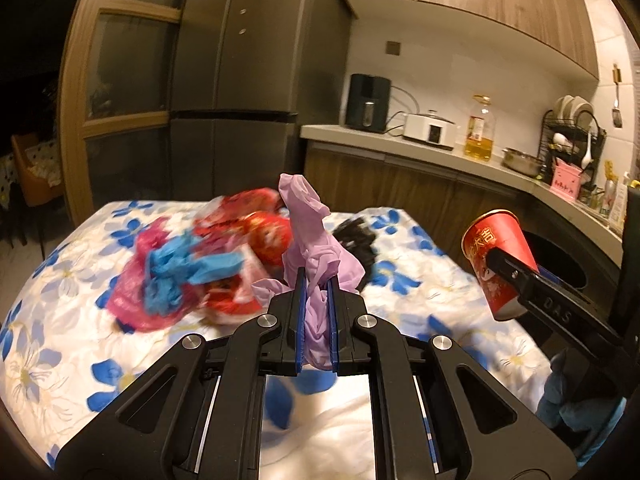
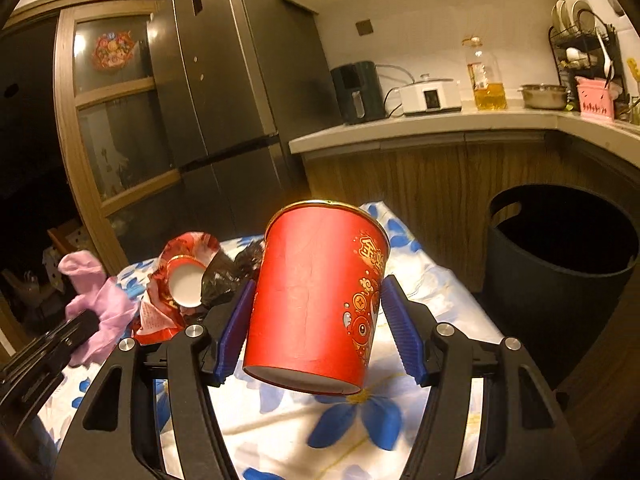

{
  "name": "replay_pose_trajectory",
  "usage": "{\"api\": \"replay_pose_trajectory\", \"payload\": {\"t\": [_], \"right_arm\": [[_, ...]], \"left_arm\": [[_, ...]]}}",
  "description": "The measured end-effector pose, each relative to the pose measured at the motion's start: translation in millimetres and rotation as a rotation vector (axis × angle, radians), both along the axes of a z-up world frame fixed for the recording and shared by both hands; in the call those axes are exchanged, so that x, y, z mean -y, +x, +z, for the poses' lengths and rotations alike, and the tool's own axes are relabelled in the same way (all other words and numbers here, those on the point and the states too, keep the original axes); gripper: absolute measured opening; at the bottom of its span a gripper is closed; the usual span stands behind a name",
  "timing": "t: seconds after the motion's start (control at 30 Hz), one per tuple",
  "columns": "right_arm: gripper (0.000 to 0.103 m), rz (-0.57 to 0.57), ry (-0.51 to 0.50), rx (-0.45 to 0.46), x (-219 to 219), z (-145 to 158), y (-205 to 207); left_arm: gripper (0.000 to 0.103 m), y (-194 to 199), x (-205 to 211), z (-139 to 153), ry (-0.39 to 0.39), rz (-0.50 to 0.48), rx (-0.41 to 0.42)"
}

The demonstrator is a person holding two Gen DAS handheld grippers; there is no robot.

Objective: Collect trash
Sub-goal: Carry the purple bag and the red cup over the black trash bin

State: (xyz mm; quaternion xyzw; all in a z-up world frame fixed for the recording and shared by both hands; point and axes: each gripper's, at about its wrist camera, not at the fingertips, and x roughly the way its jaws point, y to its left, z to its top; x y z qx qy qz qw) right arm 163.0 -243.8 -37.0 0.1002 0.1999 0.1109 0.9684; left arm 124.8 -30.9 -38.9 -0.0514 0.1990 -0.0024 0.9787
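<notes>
My left gripper (image 1: 316,280) is shut on a crumpled purple glove (image 1: 310,232) and holds it above the flowered tablecloth (image 1: 60,280). It also shows in the right wrist view (image 2: 100,300). My right gripper (image 2: 316,292) is shut on a red paper cup (image 2: 316,300) with gold print, held tilted above the table; the cup also shows in the left wrist view (image 1: 496,256). A pile of trash lies on the table: red wrappers (image 1: 240,220), a pink bag (image 1: 132,292), blue gloves (image 1: 180,268), a black bag (image 1: 356,236).
A black round bin (image 2: 560,264) stands open on the floor to the right of the table. Behind are a dark fridge (image 2: 224,80) and a kitchen counter (image 2: 420,128) with appliances, an oil bottle and a dish rack.
</notes>
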Motion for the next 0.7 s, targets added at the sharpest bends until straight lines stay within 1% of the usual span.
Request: {"api": "replay_pose_trajectory", "payload": {"t": [0.23, 0.7], "right_arm": [[0.063, -0.069, -0.006, 0.039, 35, 12, -12], [0.063, -0.286, -0.033, 0.114, 130, 32, -10]], "left_arm": [[0.008, 15, 54, 13, 0.029, -0.103, 0.037], [0.008, 59, 166, 34, 0.049, -0.294, 0.115]]}}
